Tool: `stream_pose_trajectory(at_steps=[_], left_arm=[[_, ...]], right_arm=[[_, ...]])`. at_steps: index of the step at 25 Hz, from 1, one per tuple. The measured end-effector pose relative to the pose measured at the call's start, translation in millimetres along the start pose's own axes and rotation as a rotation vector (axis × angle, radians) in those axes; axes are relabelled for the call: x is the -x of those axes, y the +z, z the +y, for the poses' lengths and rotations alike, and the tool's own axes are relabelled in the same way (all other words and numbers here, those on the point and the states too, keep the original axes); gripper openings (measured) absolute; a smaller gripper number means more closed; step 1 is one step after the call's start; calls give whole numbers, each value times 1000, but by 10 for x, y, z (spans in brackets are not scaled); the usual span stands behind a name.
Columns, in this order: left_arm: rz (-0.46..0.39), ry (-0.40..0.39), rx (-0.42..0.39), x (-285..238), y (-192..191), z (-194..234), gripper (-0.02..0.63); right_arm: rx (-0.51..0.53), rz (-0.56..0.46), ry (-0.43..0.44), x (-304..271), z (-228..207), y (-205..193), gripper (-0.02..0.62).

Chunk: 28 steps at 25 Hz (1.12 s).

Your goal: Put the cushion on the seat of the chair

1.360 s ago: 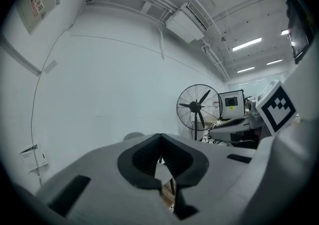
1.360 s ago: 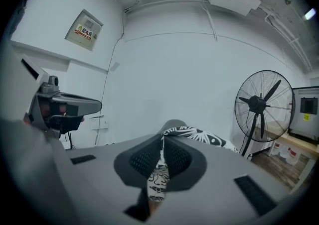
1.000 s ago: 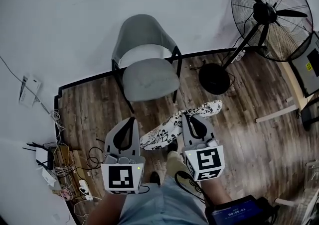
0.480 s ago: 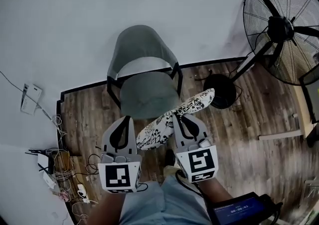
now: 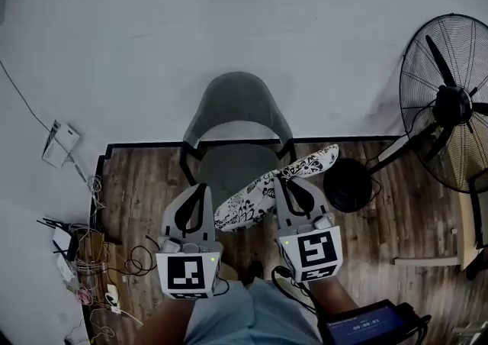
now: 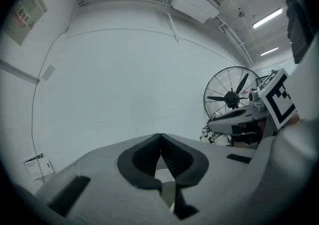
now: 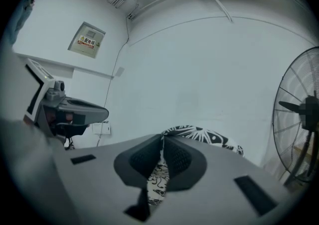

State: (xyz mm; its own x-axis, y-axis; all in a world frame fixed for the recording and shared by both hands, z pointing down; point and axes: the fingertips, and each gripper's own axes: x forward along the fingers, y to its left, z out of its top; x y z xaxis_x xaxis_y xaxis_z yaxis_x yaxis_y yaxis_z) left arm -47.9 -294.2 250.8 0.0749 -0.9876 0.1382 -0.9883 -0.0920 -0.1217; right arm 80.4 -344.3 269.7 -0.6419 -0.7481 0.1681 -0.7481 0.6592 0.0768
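A grey chair [image 5: 236, 103] stands against the white wall, its seat [image 5: 227, 164] facing me. My right gripper [image 5: 283, 180] is shut on the edge of the black-and-white patterned cushion [image 5: 263, 189], which hangs slanted in the air over the seat's front right edge. In the right gripper view the patterned cushion [image 7: 202, 134] is pinched between the closed jaws of my right gripper [image 7: 162, 137]. My left gripper [image 5: 202, 185] hovers to the cushion's left near the seat's front; in its own view my left gripper [image 6: 159, 135] has its tips together and I see nothing gripped.
A large pedestal fan [image 5: 450, 107] stands right of the chair, its round base [image 5: 347, 183] on the wood floor. Cables and a router [image 5: 76, 248] clutter the floor at the left. A screen [image 5: 366, 328] shows at the bottom right.
Both grippers have moved forward to the chair with the cushion. The cushion, earlier over the floor in front of the chair, now overlaps the seat's front edge.
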Motion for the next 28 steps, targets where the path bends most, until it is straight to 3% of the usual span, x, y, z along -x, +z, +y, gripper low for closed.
stream_pose_trajectory(at_steps=[6,11,28], left_arm=[[22,27,-4,-233,-177,300,9],[64,37,76,-465,-320,555,9],[148,106,148,-1333,-961,2093,9]], right_arm=[[1,43,55,-383,121,-8,14],[6,96,83,-772,253,-123,14],[41,263,279,-2632,1102,-602,14]])
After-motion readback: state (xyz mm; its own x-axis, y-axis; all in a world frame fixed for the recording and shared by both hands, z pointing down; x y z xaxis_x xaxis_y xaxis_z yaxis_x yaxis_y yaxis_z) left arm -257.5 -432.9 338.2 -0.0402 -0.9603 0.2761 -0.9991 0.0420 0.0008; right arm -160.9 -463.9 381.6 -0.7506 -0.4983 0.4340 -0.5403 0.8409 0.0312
